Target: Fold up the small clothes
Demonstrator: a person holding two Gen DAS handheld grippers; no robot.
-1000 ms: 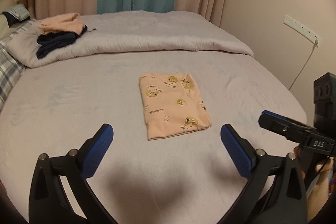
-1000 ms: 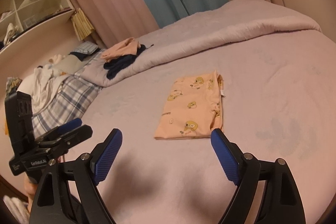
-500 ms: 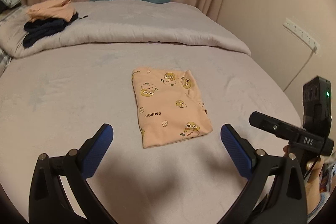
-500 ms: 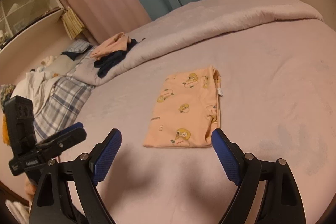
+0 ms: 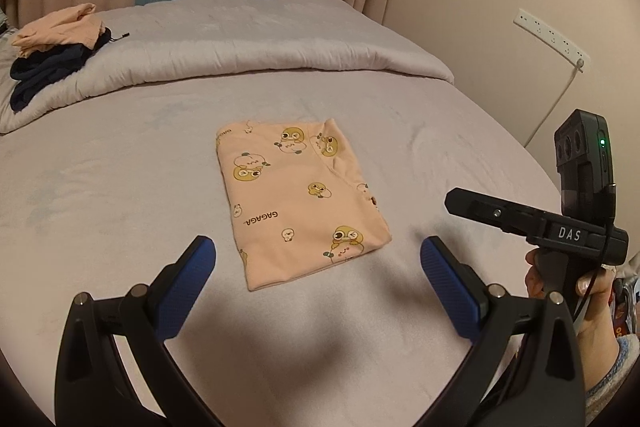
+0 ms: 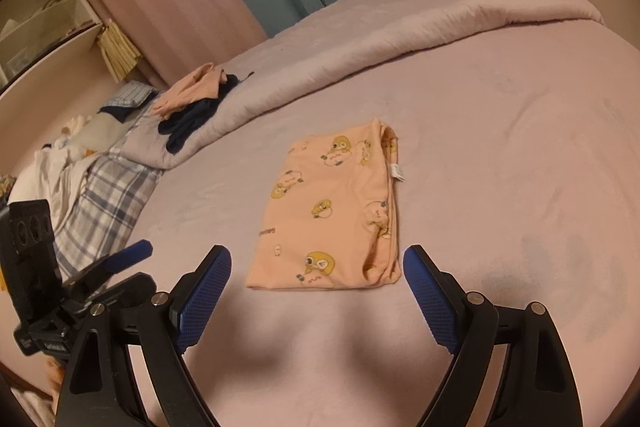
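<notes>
Folded peach garment (image 5: 298, 197) lies flat, seemingly untouched, before left gripper (image 5: 318, 277) and right gripper (image 6: 318, 281), jaws wide apart, empty.

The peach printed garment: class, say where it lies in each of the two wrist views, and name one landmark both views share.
Left wrist view: the peach garment lies folded on the bed at picture centre, ahead of the open left tool.
Right wrist view: the garment lies at centre, between and beyond the open right tool.
Shared landmark: the pile of clothes on the rolled quilt.
</notes>
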